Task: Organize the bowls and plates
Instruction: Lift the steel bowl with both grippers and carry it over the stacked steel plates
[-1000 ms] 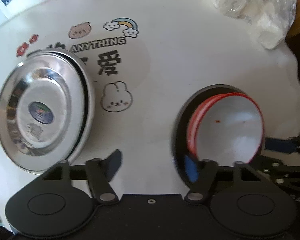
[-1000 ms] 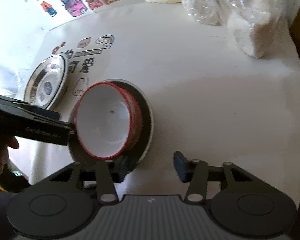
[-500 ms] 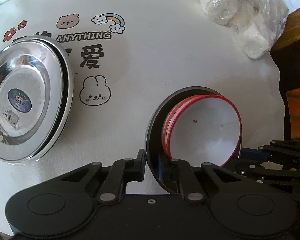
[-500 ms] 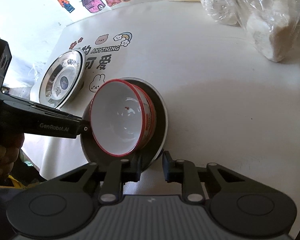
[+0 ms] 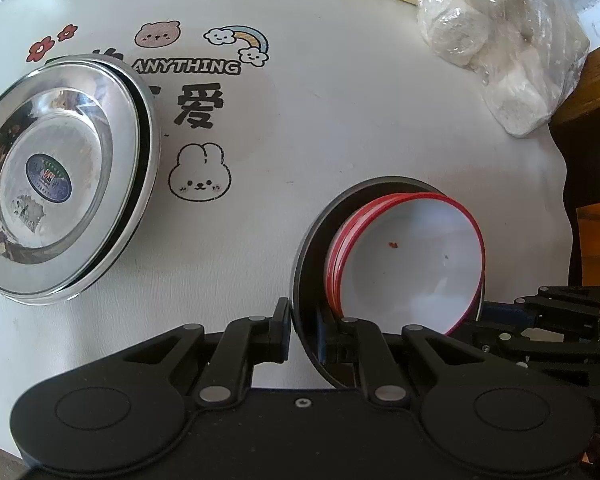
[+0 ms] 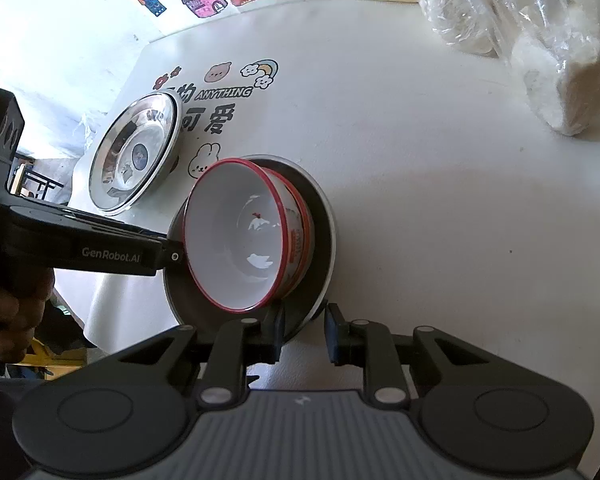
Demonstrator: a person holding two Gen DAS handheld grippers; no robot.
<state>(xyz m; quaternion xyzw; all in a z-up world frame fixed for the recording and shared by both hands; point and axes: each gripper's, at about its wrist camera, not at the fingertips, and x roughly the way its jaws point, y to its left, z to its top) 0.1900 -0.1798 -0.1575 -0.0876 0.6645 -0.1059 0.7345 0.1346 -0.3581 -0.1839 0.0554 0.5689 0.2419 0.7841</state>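
Both claws had gone from spread to nearly pressed together since the earlier frames, each now pinching the rim of the dark plate (image 6: pixel 324 240) from opposite sides. Left claw (image 5: pixel 302 334): one finger outside the rim, one inside, rim thin between them, plate's near edge directly at its tips. Right claw (image 6: pixel 302 330): same straddle on the far edge as seen from the left, rim sitting between its pads, small gap left showing beside the outer finger.

Red-rimmed bowls (image 6: pixel 248 240), nested, white inside, sat in the plate, just ahead of both claws. Two-sided hold looked chosen so plate and bowls could travel as one load without tipping; a single pinch would likely let the stack sag.

Steel plates (image 5: pixel 60 176), stacked, lay well off to the left claw's left on the white table (image 5: pixel 340 120), probable destination for the load, or a separate pile. Bagged white lumps (image 5: pixel 496 44) far ahead-right, clear of the work. Person's hand (image 6: pixel 8 312) gripped the left handle.
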